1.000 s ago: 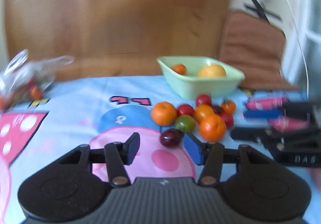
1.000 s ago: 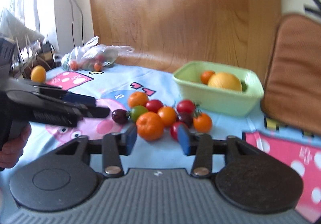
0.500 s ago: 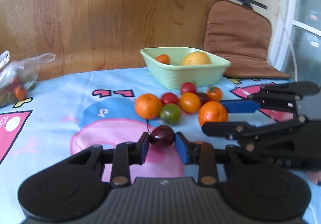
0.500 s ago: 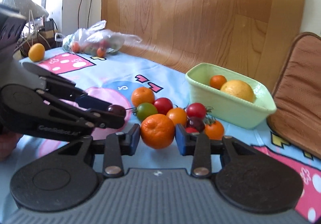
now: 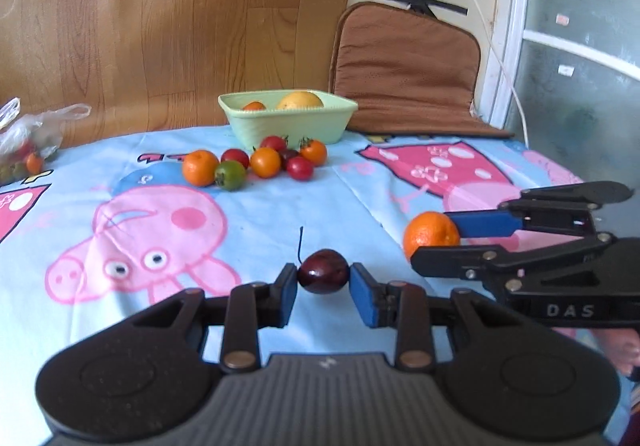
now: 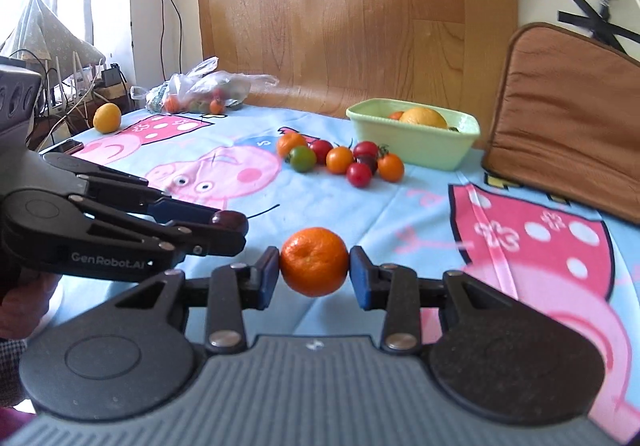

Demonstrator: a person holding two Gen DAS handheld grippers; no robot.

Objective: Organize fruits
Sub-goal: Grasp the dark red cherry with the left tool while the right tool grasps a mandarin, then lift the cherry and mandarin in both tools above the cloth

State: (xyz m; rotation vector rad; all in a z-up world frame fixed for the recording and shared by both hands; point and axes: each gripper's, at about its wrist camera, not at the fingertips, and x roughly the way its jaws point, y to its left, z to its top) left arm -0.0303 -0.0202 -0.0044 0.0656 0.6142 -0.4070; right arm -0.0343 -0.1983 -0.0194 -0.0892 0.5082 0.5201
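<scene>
My left gripper (image 5: 323,288) is shut on a dark cherry (image 5: 323,271) with a thin stem, held above the cartoon tablecloth (image 5: 280,214). My right gripper (image 6: 314,273) is shut on a mandarin (image 6: 314,261). Each gripper shows in the other's view: the right gripper (image 5: 434,242) with the mandarin (image 5: 430,235) at the right, the left gripper (image 6: 228,226) with the cherry (image 6: 229,221) at the left. Farther back lies a cluster of tomatoes and a mandarin (image 5: 256,162) in front of a pale green bowl (image 5: 288,122) holding an orange and a small fruit.
A clear plastic bag of small tomatoes (image 6: 204,94) and a yellow fruit (image 6: 107,118) lie at the table's far left. A brown cushioned chair back (image 5: 404,66) stands behind the bowl. A wooden panel rises behind the table. A hand (image 6: 20,306) holds the left gripper.
Both grippers closed on fruit at the cluster, the left on the cherry and the right on the mandarin, then drew back toward the table's near side with them.
</scene>
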